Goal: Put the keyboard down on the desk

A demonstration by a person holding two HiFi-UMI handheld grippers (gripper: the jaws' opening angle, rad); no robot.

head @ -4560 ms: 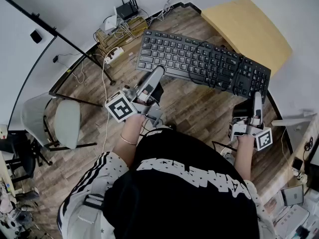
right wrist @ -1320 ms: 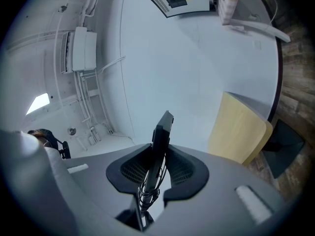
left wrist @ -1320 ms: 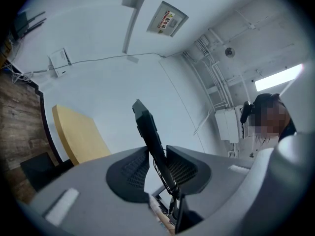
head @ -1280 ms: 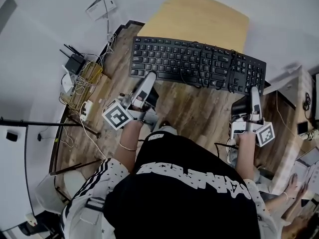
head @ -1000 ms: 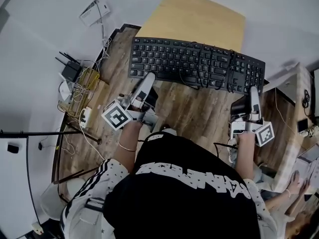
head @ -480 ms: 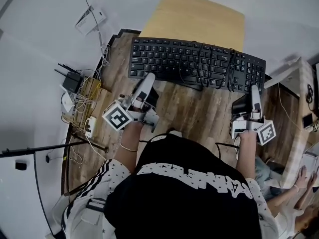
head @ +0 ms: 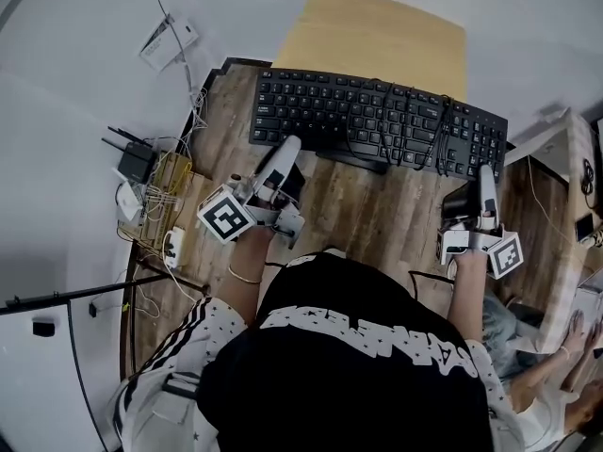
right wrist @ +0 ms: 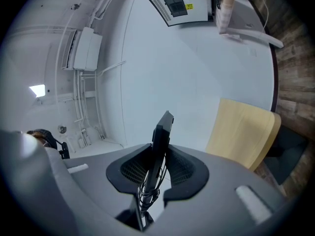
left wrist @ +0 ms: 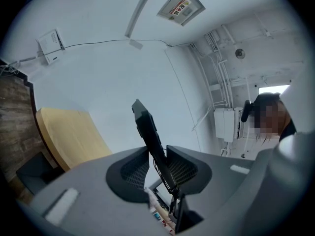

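Head view, near to far: left gripper point(head: 288, 151) and right gripper point(head: 485, 173) each pinch the near long edge of the black keyboard point(head: 377, 121), one toward each end.

Left gripper view: jaws of the left gripper point(left wrist: 157, 165) closed on the keyboard point(left wrist: 146, 124), seen edge-on. Right gripper view: same, right gripper point(right wrist: 156, 168) clamped on the keyboard point(right wrist: 161, 132).

Keyboard position: keys up, roughly level, carried over the plank floor point(head: 377, 210). Its far edge overlaps the near edge of the pale wooden desk point(head: 377, 31) in the head view. Contact with the desk cannot be told; both gripper views show the desk point(right wrist: 241, 134) beyond the keyboard.

Handling, judged: rigid plastic slab, light, long for its thickness, so two end grips stop it from twisting. Thin front edge is the sensible hold; keys would give under the pads. Its own cable point(head: 400, 125) is wound round the body and could snag or slip loose.

Containers: open box point(head: 160, 188) on the floor by the wall holds tangled cables; a router point(head: 137, 158) sits beside it.
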